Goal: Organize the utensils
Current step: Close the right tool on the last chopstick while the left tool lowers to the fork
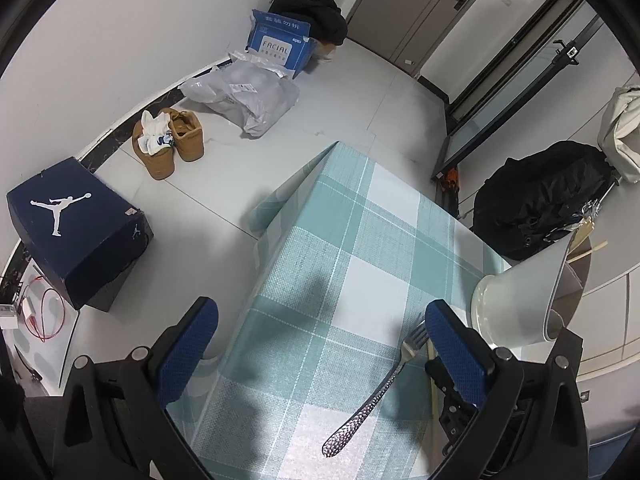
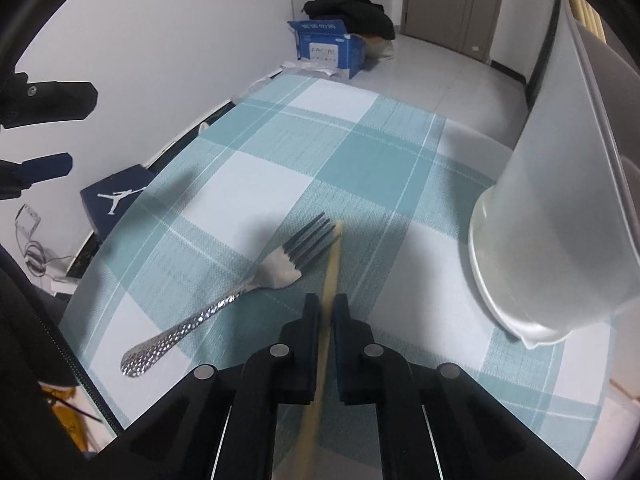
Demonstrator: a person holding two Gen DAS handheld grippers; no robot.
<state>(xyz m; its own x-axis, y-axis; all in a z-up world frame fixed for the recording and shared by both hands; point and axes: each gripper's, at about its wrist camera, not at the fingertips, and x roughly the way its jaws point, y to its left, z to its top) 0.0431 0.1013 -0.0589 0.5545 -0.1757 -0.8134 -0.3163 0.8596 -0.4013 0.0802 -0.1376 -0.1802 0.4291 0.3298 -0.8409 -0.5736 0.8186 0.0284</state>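
Your right gripper (image 2: 326, 312) is clamped on a chopstick (image 2: 334, 256) pointing straight ahead, the cup (image 2: 560, 240) to its right; your left gripper (image 1: 320, 344), fingers apart, hovers by the fork (image 1: 384, 388).

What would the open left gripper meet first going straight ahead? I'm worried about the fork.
Likely the bare teal-checked tablecloth; the silver fork lies right of the left gripper centre line, though depth is uncertain.

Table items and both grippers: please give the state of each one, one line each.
Fork: lying flat on the tablecloth, not held.
Chopstick: pinched between the right gripper's fingers, tip beside the fork tines.
Container: translucent, standing tilted at the table's right side.
Right gripper: shut on the chopstick.
Left gripper: open, holding nothing.
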